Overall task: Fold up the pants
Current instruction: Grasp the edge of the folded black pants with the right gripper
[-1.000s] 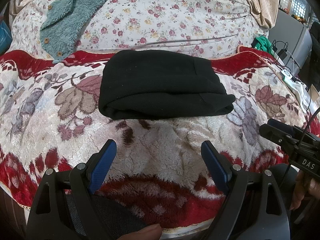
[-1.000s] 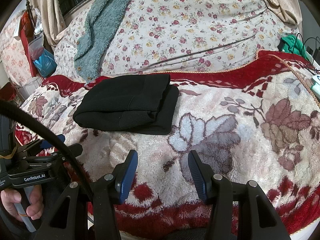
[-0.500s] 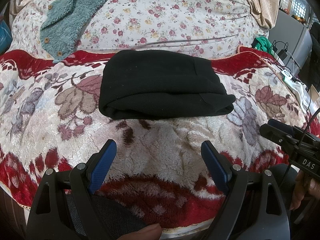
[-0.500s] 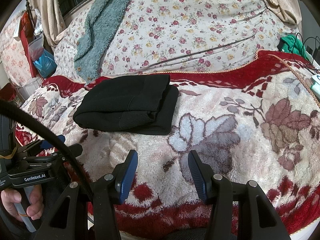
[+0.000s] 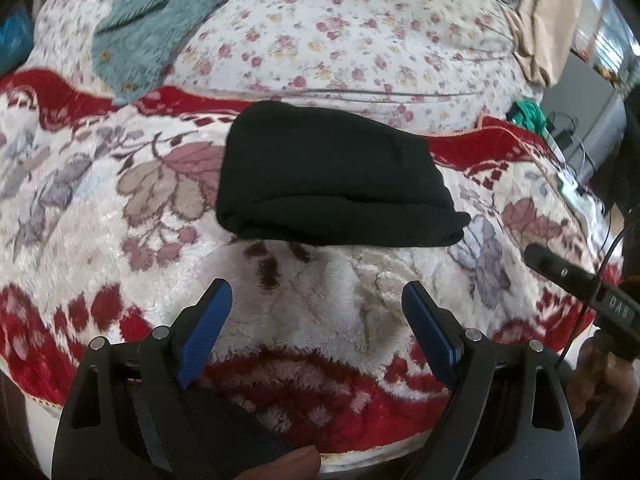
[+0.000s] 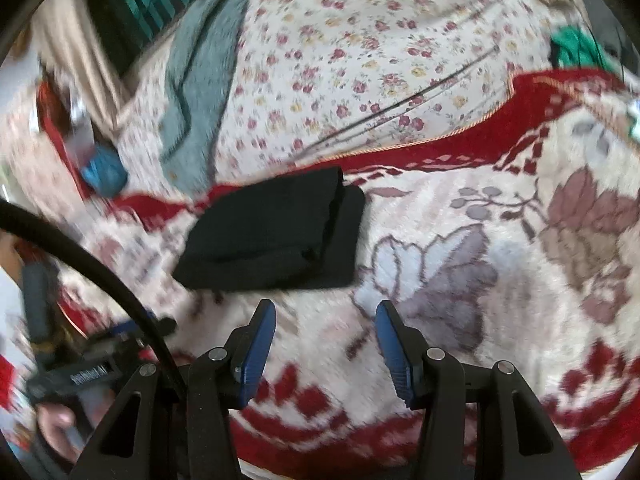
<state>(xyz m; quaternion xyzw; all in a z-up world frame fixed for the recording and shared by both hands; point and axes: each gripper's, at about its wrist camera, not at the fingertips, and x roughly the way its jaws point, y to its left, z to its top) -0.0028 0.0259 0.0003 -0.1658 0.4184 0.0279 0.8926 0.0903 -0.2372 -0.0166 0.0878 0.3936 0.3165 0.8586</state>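
Observation:
The black pants (image 5: 332,180) lie folded into a compact bundle on the red and cream fleece blanket (image 5: 320,292). They also show in the right wrist view (image 6: 276,232), left of centre. My left gripper (image 5: 316,300) is open and empty, a short way in front of the bundle's near edge. My right gripper (image 6: 326,320) is open and empty, just in front of the bundle's right end. Neither gripper touches the pants.
A teal fleece garment (image 5: 148,28) lies on the floral quilt (image 5: 340,40) behind the pants. A green item (image 5: 528,114) and cables sit at the right edge. The bed's front edge is right below the grippers.
Both grippers have shifted: the right wrist view has swung and tilted with motion blur, and the left has moved slightly. The pants have not moved. Both grippers stay open.

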